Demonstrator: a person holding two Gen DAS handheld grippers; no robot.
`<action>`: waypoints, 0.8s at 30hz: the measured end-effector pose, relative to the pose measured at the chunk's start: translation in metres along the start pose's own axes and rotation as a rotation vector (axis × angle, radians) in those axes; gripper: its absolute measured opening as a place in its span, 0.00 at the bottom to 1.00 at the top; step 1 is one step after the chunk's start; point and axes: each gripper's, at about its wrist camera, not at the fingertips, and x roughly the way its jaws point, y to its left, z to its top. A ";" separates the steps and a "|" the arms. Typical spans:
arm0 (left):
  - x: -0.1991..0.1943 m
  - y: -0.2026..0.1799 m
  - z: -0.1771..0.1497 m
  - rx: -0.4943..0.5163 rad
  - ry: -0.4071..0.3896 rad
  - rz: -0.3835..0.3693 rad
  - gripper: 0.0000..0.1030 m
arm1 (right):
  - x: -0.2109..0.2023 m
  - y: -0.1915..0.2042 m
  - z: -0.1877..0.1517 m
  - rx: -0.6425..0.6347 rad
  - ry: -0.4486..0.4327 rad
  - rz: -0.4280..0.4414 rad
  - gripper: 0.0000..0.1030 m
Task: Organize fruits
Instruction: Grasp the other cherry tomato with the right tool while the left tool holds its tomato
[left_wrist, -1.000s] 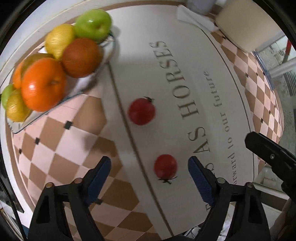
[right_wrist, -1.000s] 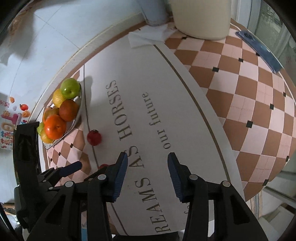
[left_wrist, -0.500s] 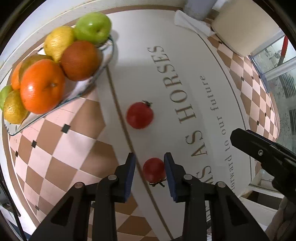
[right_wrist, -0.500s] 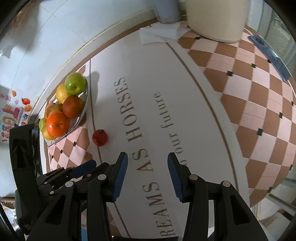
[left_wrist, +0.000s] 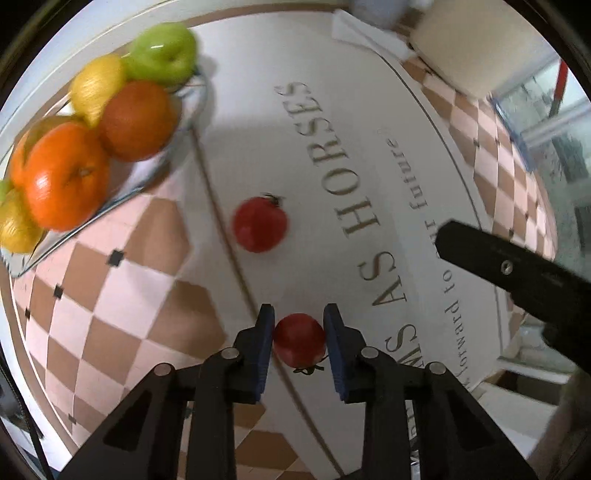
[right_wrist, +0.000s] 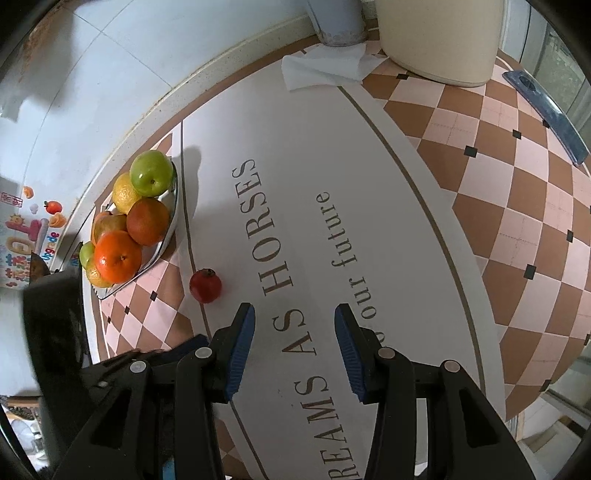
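And there it is: the blue fingers (left_wrist: 264, 343) of the left gripper (left_wrist: 299, 341), spread wide a second ago, have closed in and now clench the near tomato (left_wrist: 298, 339) from both sides, pads touching its skin, its stem pointing back toward the tool. Whether it has left the surface (left_wrist: 240, 110) I can't tell from here; it looks low, right over the printed cloth. That's the pick made, I'd say, and the carry to the dish comes next.

The right gripper (right_wrist: 293, 334) hangs over the lettering with its fingers released, well apart, nothing between them. It is waiting its turn, by the look of it.

Just ahead of the held fruit, the second tomato (right_wrist: 205, 285) sits alone on the surface, beside the thin brown line of the cloth and apart from everything else. It will probably be next.

Further out to the left, the glass dish (right_wrist: 168, 236) is already heaped: a green apple (right_wrist: 151, 172) at the far end, a lemon (right_wrist: 122, 192) next to it, a dark orange (right_wrist: 147, 220), a bright orange (right_wrist: 117, 259) in front, and more yellow and green fruit tucked under. It's crowded, so a round tomato set on top could roll off.
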 end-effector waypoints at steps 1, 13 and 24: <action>-0.006 0.007 0.000 -0.016 -0.009 0.002 0.24 | 0.001 0.001 0.000 -0.001 0.002 0.008 0.47; -0.077 0.111 -0.017 -0.248 -0.122 0.033 0.24 | 0.056 0.060 0.016 -0.107 0.052 0.108 0.47; -0.102 0.185 -0.026 -0.438 -0.180 0.061 0.24 | 0.091 0.109 0.018 -0.253 0.077 0.048 0.33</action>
